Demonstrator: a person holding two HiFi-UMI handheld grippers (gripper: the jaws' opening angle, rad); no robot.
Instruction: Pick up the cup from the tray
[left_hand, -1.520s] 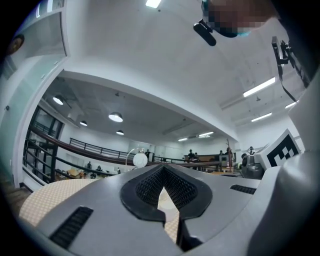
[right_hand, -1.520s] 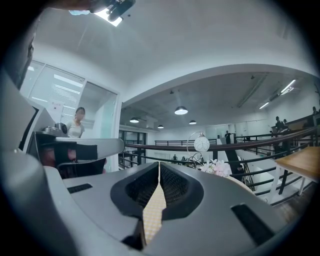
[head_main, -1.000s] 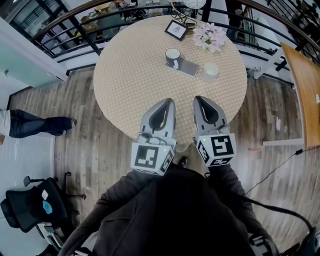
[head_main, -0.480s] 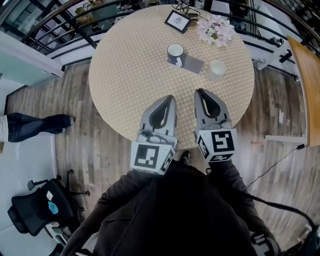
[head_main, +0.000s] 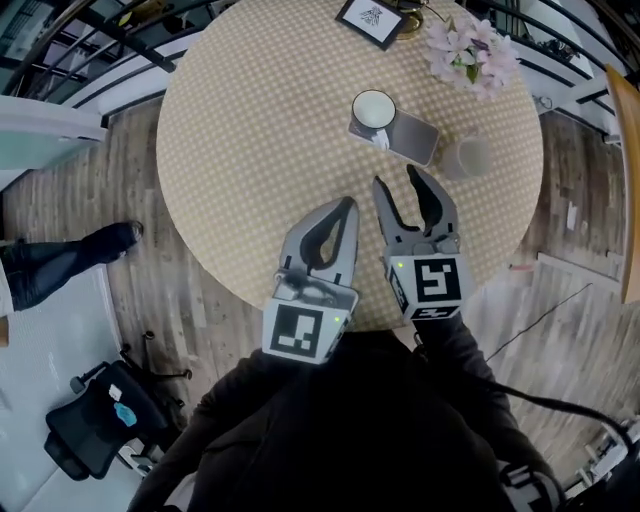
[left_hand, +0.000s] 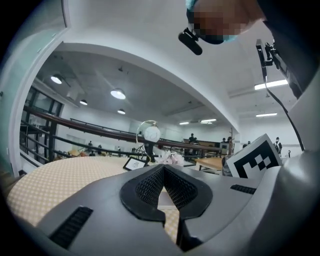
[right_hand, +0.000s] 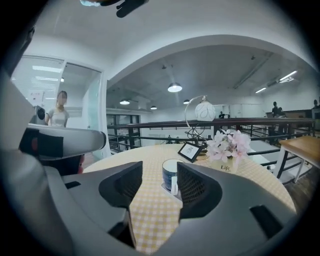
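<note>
A dark blue cup (head_main: 373, 108) with a white inside and a white handle stands on the left end of a small grey tray (head_main: 412, 137) on the round checked table (head_main: 250, 130). My right gripper (head_main: 396, 180) is over the table just short of the tray. It is open, its jaws have just been opening, and nothing is between them. The right gripper view shows the cup (right_hand: 170, 176) ahead, framed by the two jaws but well beyond them. My left gripper (head_main: 346, 204) is shut and empty beside it on the left, its tips (left_hand: 163, 169) pressed together.
A pale cup (head_main: 470, 157) stands right of the tray. Pink flowers (head_main: 470, 50) and a small picture frame (head_main: 372, 17) are at the far side. A person's legs (head_main: 60, 265) and an office chair (head_main: 95, 420) are on the wooden floor at the left.
Both grippers have moved forward over the table toward the tray. The right gripper's jaws, shut in the earlier frames, now stand apart. The left gripper stays shut.
</note>
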